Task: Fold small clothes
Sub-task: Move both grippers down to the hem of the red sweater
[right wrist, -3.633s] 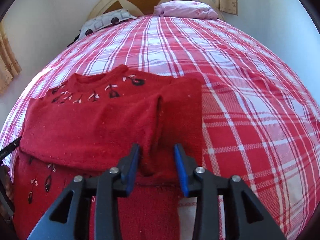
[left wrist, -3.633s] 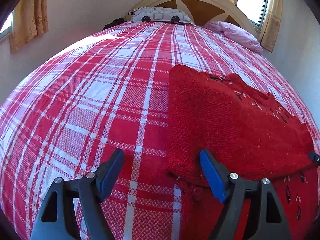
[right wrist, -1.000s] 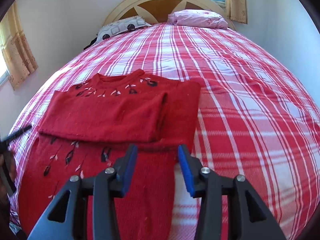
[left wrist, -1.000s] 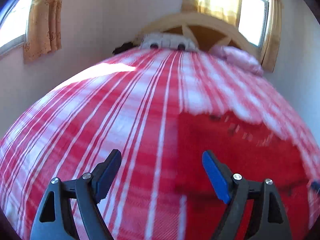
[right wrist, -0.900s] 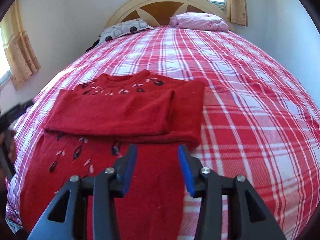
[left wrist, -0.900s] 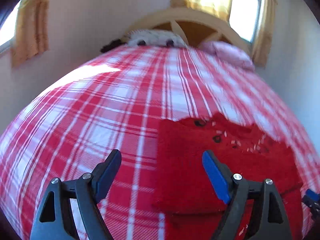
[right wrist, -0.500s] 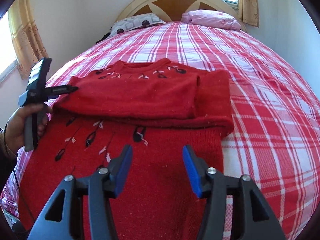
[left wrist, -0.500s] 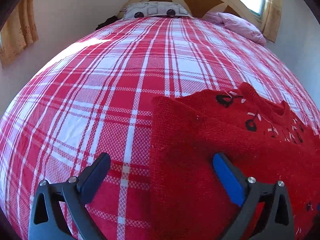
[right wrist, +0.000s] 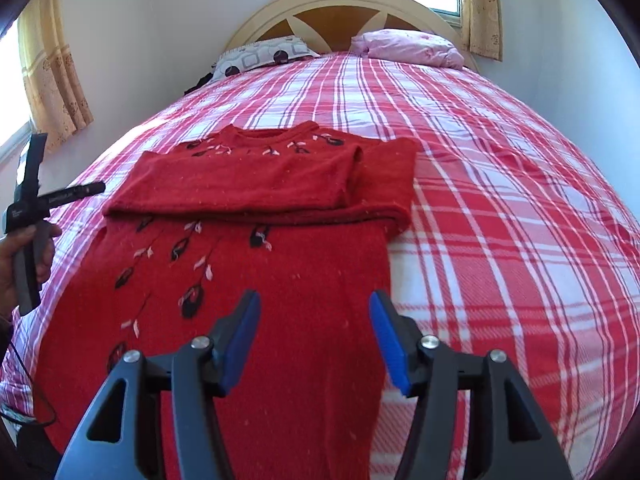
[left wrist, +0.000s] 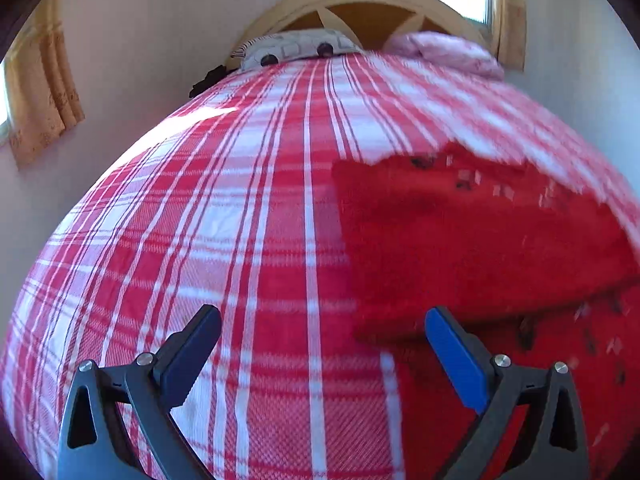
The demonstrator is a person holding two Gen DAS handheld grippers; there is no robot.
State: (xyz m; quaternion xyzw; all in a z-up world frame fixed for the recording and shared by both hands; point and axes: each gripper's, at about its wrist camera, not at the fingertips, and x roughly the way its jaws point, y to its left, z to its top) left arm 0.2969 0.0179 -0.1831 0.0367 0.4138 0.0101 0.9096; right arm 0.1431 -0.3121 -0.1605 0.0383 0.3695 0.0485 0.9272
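Red sweater (right wrist: 256,264) lies flat on the red-and-white plaid bedspread (right wrist: 500,200), sleeves folded across the chest into a band (right wrist: 260,188) w/ black-and-pink embroidery showing above & below it.

Right gripper (right wrist: 316,332): jaws partly apart & opening, nothing clamped. Sweater's lower body lies between & just beyond the two blue pads (right wrist: 386,340); pads don't press on the fabric. Sweater's right edge runs just outside the right-hand pad, bare bedspread past it. Folded sleeve band sits further ahead of the jaws, neckline beyond that.

Left gripper (left wrist: 320,356): jaws at full spread, empty. View is motion-blurred. Between the fingers is mostly plaid bedspread (left wrist: 240,220); the sweater (left wrist: 480,240) lies ahead & to the right-hand side of the jaws, its left edge & folded-sleeve corner just beside the blue right-hand pad (left wrist: 456,356). Can't tell if that pad touches the knit. Left-hand finger is over bare bedspread.

In the right wrist view the left gripper (right wrist: 80,192) shows at far left of the jaws, held in a hand (right wrist: 24,256), its tip near the folded band's left end.

Far ahead of both jaws: patterned pillow (right wrist: 264,56), pink pillow (right wrist: 408,46), arched headboard (right wrist: 348,4), yellow curtains (right wrist: 52,68).
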